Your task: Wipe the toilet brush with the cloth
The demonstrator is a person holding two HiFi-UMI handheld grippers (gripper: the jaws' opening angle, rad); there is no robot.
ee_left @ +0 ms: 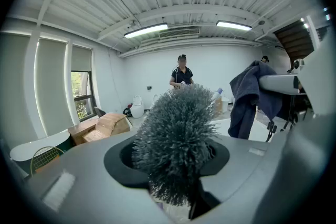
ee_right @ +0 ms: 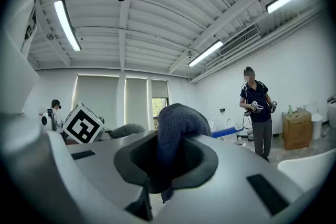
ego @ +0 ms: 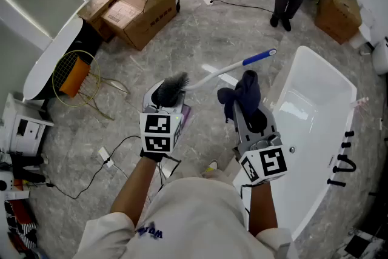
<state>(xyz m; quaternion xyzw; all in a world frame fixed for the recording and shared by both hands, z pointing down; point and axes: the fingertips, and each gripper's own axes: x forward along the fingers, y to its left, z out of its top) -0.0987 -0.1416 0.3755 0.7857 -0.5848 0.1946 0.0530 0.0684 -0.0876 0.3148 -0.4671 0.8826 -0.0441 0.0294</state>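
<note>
Left of frame: the left gripper [ego: 165,105] has its jaws closed on the head end of the toilet brush [ego: 218,74]. It is a brush with a dense, shaggy tuft of dark grey bristles, a slim white plastic shaft and a blue grip. The tuft stands up between the jaws. The shaft runs away toward the upper right, above the grey stone-patterned floor.

Centre: the dark blue cloth [ego: 247,94], soft, woven and bunched into limp folds, is pinched in the fully closed jaws of the right gripper [ego: 250,120]. A rounded hump of cloth rises above the jaws. The cloth sits just to the right of the bristles and near the shaft. The left gripper view shows it clear of the tuft. Whether it touches the shaft cannot be told.

Right: a smooth, glossy white bathtub [ego: 332,73] lies below the right gripper.

Assessment: both items are in hand and have been brought near each other. No wiping contact is shown, so the wipe itself appears to remain.
</note>
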